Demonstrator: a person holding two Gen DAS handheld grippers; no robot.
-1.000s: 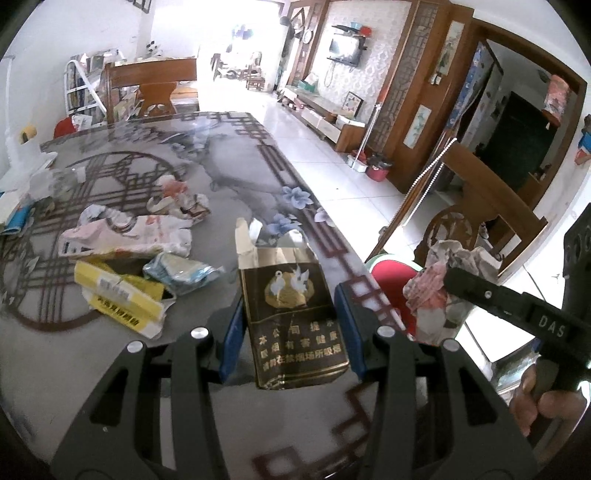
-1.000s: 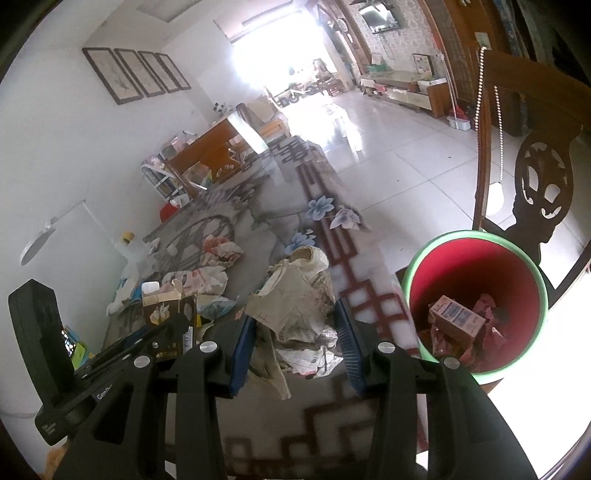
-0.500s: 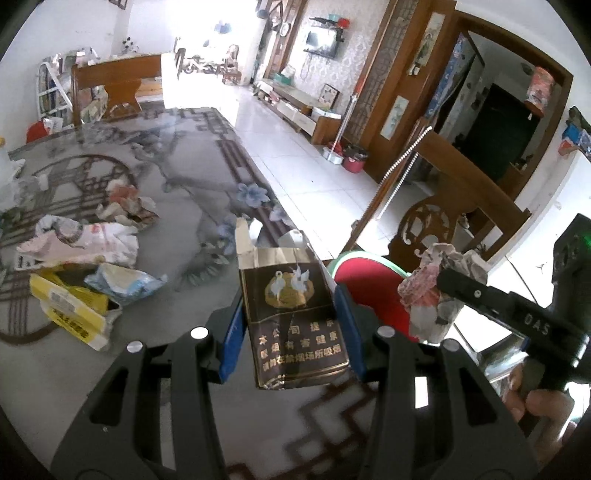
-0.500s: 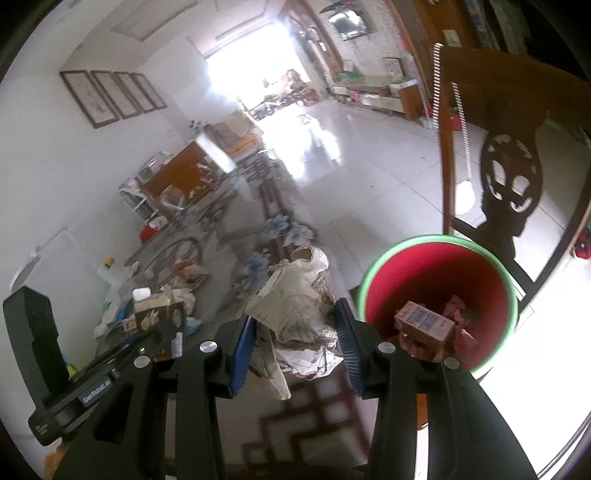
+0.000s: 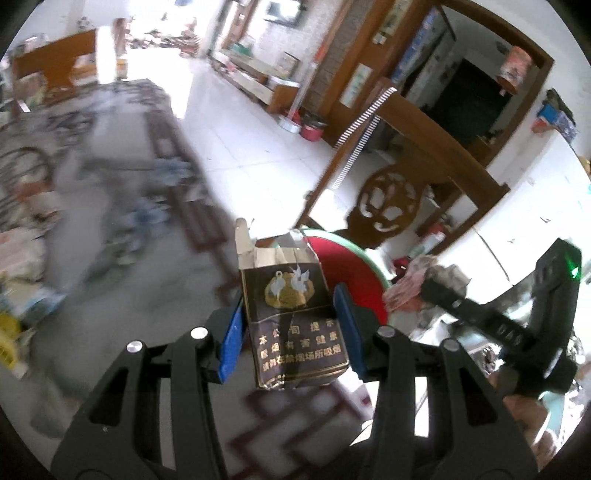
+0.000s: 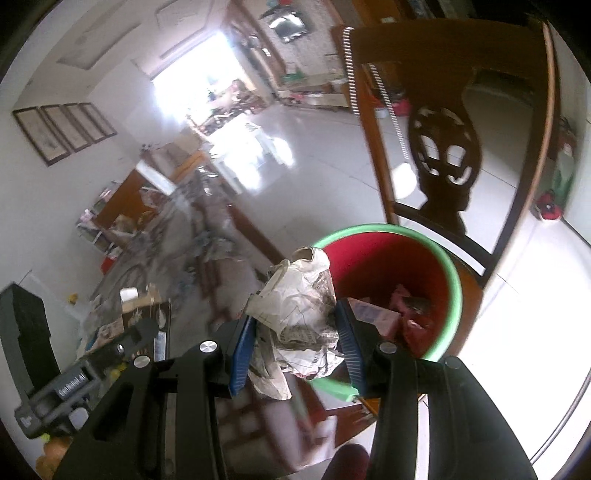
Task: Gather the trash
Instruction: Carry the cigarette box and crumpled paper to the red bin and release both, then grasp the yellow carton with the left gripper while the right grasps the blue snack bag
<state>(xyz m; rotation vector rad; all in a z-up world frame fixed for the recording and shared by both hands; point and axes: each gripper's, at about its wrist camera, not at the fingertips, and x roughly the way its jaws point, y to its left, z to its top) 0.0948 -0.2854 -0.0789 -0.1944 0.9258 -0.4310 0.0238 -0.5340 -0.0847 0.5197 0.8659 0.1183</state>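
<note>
As we swing both loads off the table, left gripper [image 5: 288, 328] clamping the cigarette pack [image 5: 291, 314], right gripper [image 6: 295, 343] pinching crumpled paper [image 6: 295, 314], the bin [image 6: 443, 266] now sits at one o'clock, ready for dropping.

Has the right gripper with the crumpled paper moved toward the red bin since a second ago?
Yes. The right gripper now overlaps the red bin rim, which has come closer and leftward.

A carved wooden chair [image 6: 443, 155] stood on the glossy white tiled floor [image 5: 258, 147], its pierced back splat dark against the light. A patterned tabletop [image 5: 122, 229] with a dark fretwork border lay blurred. Four framed pictures [image 6: 64, 131] hung in a row on the white wall. A wall-mounted television [image 6: 288, 24] showed far off, above a low cabinet [image 5: 258, 83]. A dark doorway [image 5: 465, 107] opened in a wooden frame.
</note>
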